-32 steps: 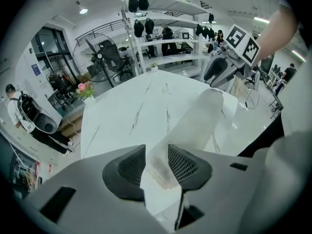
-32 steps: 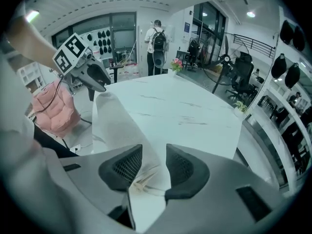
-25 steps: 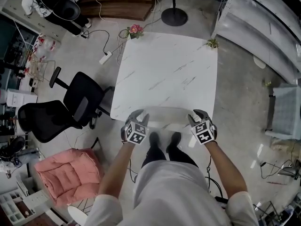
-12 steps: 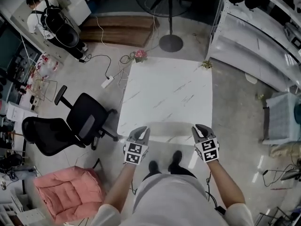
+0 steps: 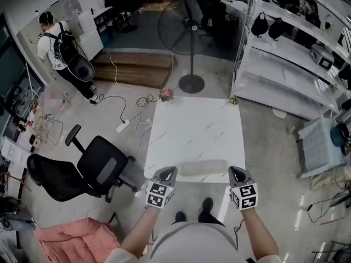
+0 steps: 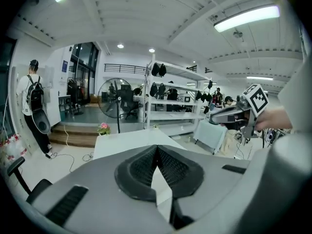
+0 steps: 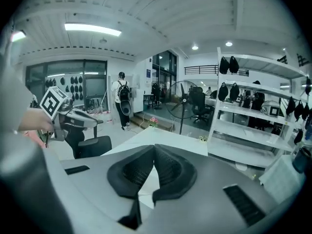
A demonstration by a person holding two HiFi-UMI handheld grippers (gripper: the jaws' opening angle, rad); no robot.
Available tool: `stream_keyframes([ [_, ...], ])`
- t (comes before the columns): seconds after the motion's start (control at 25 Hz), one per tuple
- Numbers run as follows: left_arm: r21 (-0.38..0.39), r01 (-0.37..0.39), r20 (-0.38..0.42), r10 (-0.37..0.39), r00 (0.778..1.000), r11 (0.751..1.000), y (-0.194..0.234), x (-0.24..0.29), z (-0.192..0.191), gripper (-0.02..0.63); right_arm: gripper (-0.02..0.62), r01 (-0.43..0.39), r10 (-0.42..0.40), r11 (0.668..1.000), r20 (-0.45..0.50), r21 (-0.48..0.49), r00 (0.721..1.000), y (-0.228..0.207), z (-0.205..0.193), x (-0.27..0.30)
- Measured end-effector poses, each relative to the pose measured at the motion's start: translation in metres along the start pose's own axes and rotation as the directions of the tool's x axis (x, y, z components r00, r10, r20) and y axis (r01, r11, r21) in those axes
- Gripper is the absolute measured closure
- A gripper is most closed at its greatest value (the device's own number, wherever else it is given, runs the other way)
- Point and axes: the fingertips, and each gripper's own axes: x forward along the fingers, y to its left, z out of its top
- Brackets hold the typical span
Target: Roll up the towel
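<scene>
A pale towel, rolled into a cylinder, lies across the near edge of the white marble table. My left gripper hovers just left of the roll and my right gripper just right of it, both raised off the table and apart from the towel. Both have just been closing, with nothing between the jaws; in each gripper view the pads meet at the tips and hold nothing. The right gripper shows in the left gripper view, the left gripper in the right gripper view.
A black office chair stands left of the table, a pink cushion on the floor at near left. A standing fan and a flower pot are beyond the table. White shelving runs along the right. A person with a backpack stands far left.
Both grippers have left the towel roll, risen and closed. The head view has tilted up, so more of the room beyond the table shows. The roll stays at the table's near edge.
</scene>
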Motion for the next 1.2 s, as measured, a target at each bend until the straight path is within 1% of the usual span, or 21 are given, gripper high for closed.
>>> stream_keyframes([
  [0.12, -0.002, 0.033, 0.037, -0.033, 0.999, 0.999, -0.002, -0.018, 0.010, 0.589, 0.583, 0.029, -0.029, 1.000, 0.039, 0.006, 0.999, 0.016, 0.012, -0.020],
  [0.32, 0.048, 0.074, 0.119, -0.079, 0.990, 0.996, -0.013, -0.049, 0.030, 0.589, 0.583, 0.061, -0.060, 0.998, 0.116, -0.004, 0.991, 0.039, 0.029, -0.056],
  [0.48, 0.078, 0.101, 0.164, -0.113, 0.980, 0.992, -0.029, -0.067, 0.039, 0.589, 0.583, 0.069, -0.065, 0.997, 0.168, -0.017, 0.984, 0.046, 0.034, -0.082],
  [0.6, 0.092, 0.115, 0.183, -0.130, 0.974, 0.989, -0.039, -0.077, 0.046, 0.589, 0.583, 0.058, -0.054, 0.998, 0.196, -0.015, 0.979, 0.047, 0.041, -0.097],
  [0.72, 0.099, 0.109, 0.203, -0.128, 0.971, 0.989, -0.046, -0.085, 0.052, 0.589, 0.583, 0.039, -0.033, 0.999, 0.221, -0.023, 0.975, 0.046, 0.047, -0.108],
  [0.96, 0.068, 0.072, 0.223, -0.085, 0.971, 0.995, -0.055, -0.092, 0.058, 0.589, 0.584, 0.022, -0.014, 0.999, 0.253, -0.031, 0.967, 0.030, 0.055, -0.119],
  [1.2, 0.049, 0.062, 0.230, -0.072, 0.971, 0.997, -0.063, -0.093, 0.061, 0.589, 0.584, -0.002, 0.010, 1.000, 0.262, -0.031, 0.965, 0.026, 0.058, -0.122],
])
